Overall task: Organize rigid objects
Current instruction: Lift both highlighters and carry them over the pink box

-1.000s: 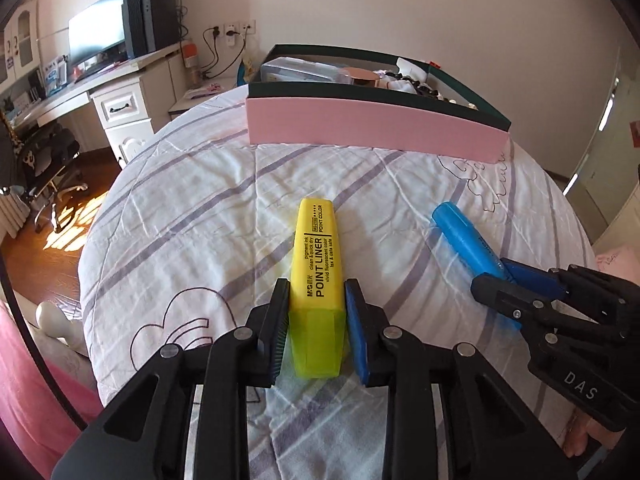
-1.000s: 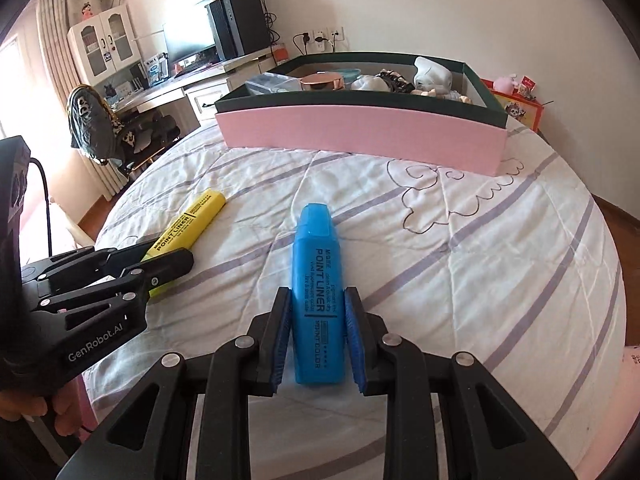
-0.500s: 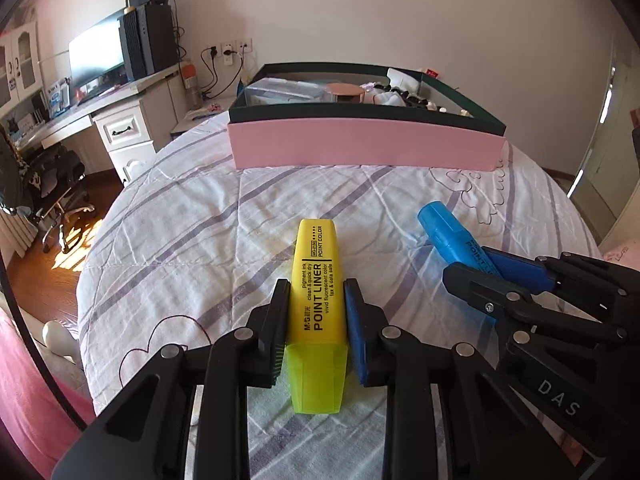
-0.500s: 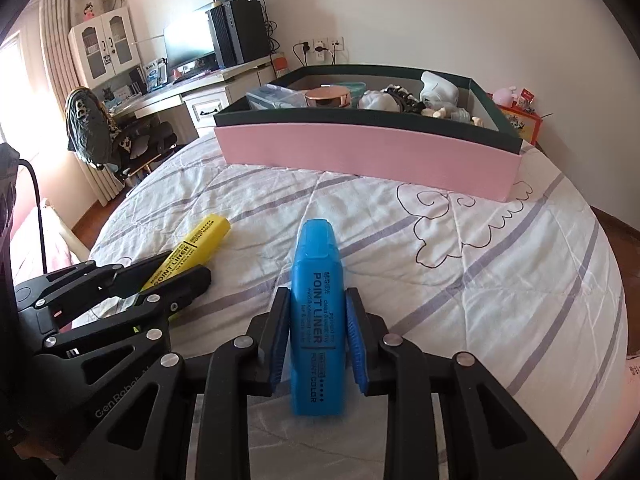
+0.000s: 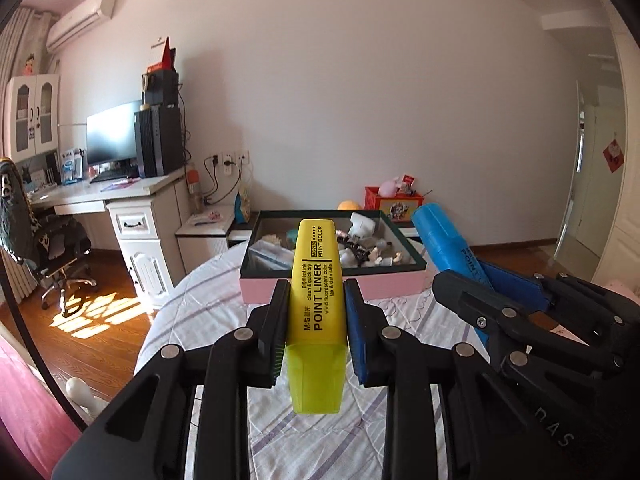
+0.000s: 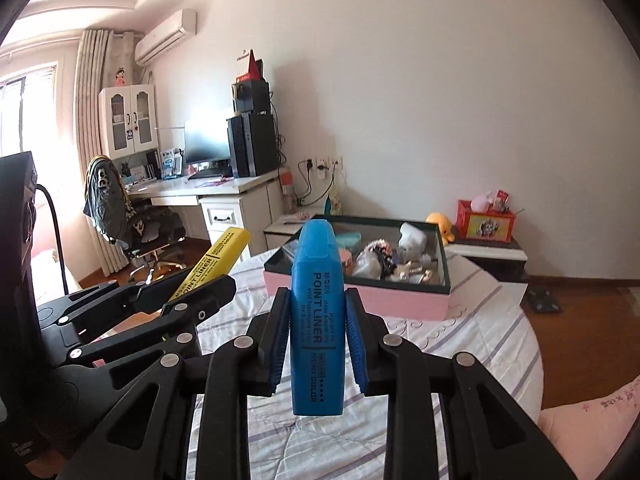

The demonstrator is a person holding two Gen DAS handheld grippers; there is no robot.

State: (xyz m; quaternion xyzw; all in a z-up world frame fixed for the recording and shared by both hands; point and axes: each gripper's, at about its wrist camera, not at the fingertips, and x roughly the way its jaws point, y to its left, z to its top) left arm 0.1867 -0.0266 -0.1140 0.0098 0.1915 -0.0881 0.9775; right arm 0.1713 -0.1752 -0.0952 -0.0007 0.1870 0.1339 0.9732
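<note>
On my far left a white desk (image 5: 120,196) stands against the wall with a dark monitor (image 5: 114,138) on it, and a draped chair (image 5: 36,236) sits beside it on the sunlit wooden floor. My left claw (image 5: 316,312) is clamped on the yellow highlighter (image 5: 318,300) — its pads press the barrel from both sides, the translucent cap end points back at my camera, and the marker hangs in the air above the striped bedspread (image 5: 200,320). Straight beyond it sits the pink box (image 5: 384,286) with its dark green rim, open and holding a jumble of small things I cannot make out. Further right, my right claw (image 6: 318,320) grips the blue highlighter (image 6: 318,320) the same way, held off the bed and aimed toward that box. From the left camera the two claws ride near each other, side by side — not touching. Behind the box, a red container (image 6: 486,222) stands on a low cabinet by the wall.
</note>
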